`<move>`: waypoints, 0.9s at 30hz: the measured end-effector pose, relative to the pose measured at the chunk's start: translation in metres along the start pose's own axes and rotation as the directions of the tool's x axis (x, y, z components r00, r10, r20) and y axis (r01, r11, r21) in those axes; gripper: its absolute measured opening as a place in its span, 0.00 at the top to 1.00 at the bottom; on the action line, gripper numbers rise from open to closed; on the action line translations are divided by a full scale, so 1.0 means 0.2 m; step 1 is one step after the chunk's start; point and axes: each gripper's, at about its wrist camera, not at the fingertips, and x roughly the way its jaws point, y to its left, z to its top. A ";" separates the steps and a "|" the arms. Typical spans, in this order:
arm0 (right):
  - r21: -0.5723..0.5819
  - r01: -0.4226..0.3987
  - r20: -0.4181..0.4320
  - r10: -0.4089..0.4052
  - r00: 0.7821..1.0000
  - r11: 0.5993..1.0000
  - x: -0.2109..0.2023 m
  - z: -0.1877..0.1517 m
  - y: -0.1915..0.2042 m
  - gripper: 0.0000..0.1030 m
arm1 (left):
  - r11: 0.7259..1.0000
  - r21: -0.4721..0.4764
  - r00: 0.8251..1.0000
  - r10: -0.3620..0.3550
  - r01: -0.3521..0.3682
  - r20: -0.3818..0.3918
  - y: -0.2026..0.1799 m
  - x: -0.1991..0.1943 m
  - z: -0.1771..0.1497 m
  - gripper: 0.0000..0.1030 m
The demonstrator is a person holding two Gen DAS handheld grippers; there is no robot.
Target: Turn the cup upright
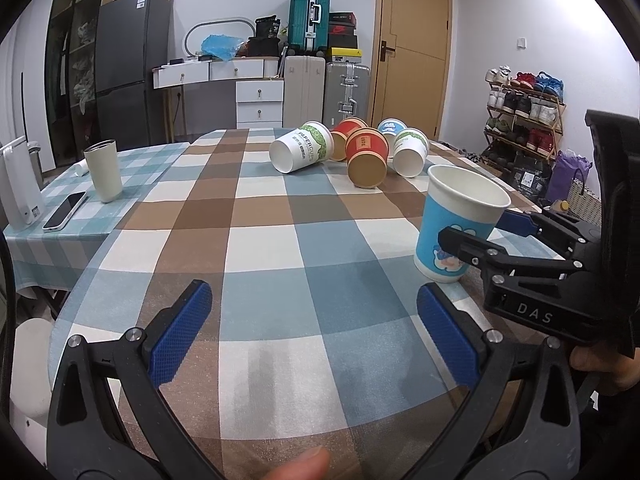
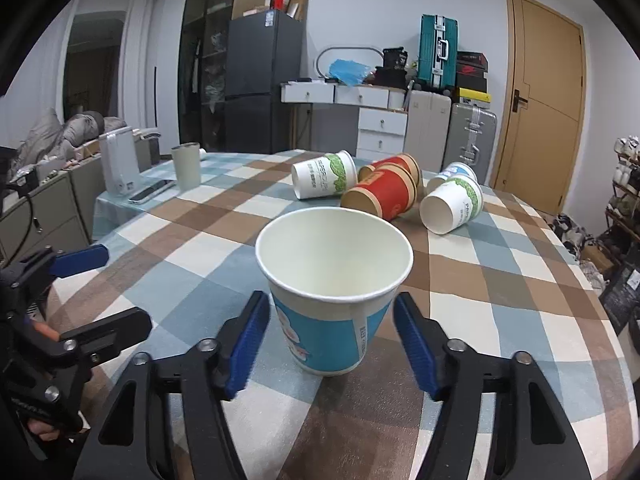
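Here, right gripper (image 2: 332,344) fingers (image 2: 248,340) apart, flanking upright blue cup (image 2: 332,312)

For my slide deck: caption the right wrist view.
Open right gripper straddles an upright blue paper cup on the checked tablecloth; five paper cups lie tipped behind.

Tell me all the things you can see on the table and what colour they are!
Blue cup: 1, blue and white, upright, between the right gripper's fingers.
Tipped cups: 5, two red, two green-white, one blue-white, on their sides at the far end.
Tumbler: 1, cream, upright, far left.
Phone: 1, dark screen, flat beside tumbler.
Tablecloth: 1, blue, brown, white checks.
Left gripper: open, holding nothing.
Right gripper: open around blue cup.
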 end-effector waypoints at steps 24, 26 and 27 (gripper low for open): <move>0.063 -0.122 0.306 0.098 0.947 0.991 -0.44 -0.13 -0.29 0.00 | 0.992 0.082 0.990 -0.103 0.095 0.099 -0.22 -0.05 0.06 0.01; 0.063 -0.131 0.312 0.105 0.944 0.989 -0.45 -0.15 -0.29 0.00 | 0.992 0.086 0.989 -0.105 0.096 0.108 -0.23 -0.05 0.07 0.01; 0.065 -0.133 0.310 0.107 0.945 0.989 -0.44 -0.15 -0.28 0.00 | 0.991 0.087 0.988 -0.106 0.097 0.112 -0.24 -0.05 0.07 0.01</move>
